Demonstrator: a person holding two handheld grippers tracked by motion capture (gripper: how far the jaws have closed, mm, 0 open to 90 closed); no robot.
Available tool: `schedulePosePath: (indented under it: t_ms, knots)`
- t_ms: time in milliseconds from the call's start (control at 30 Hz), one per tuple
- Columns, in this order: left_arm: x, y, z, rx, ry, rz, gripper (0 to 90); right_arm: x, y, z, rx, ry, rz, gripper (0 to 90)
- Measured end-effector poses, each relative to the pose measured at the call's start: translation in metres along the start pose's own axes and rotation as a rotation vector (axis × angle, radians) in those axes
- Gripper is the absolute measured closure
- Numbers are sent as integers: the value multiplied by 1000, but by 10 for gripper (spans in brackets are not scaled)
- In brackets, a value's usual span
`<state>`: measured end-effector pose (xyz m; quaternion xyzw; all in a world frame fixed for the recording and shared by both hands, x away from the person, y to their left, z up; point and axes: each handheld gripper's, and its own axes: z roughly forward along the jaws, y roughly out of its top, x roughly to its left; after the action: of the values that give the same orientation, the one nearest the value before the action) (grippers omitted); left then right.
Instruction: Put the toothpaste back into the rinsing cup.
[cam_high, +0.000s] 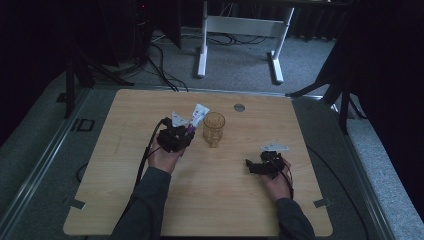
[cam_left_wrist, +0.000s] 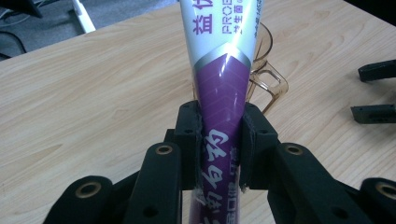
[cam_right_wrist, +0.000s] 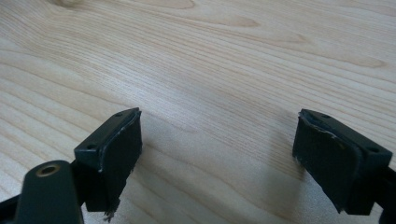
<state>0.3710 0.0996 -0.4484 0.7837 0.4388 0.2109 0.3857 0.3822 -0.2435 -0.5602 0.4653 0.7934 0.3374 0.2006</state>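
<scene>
Showing a purple-and-white tube (cam_left_wrist: 223, 93) clamped between the pads of the left tool (cam_left_wrist: 222, 144), which is held just above the bench (cam_high: 125, 200) left of centre. In the left gripper view the tube's far end runs off the top edge and its near end off the bottom, so neither end can be made out; its print is only partly legible. Behind it stands an amber glass cup (cam_high: 214, 129), largely hidden by the tube in that view, with only its handle and part of the rim visible. In the high view the tube's white end (cam_high: 199, 114) points toward the cup and lies just beside it. The right tool (cam_right_wrist: 219, 154) rests low over the bench at the right, well apart from the cup, its jaws spread wide with nothing between them. Bare wood lies open around both hands; a small round insert (cam_high: 239, 107) sits near the far edge.
</scene>
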Motion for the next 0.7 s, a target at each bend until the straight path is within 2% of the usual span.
schedulePosePath:
  t_ms: [267, 467, 700]
  knots:
    - [-2, -1, 2, -29, -19, 13, 721, 0, 0, 0, -1, 0, 0, 156]
    - [-4, -3, 4, -67, -15, 25, 721, 0, 0, 0, -1, -1, -1, 156]
    - [-5, -3, 7, -76, -20, 29, 721, 0, 0, 0, -1, -1, -1, 156]
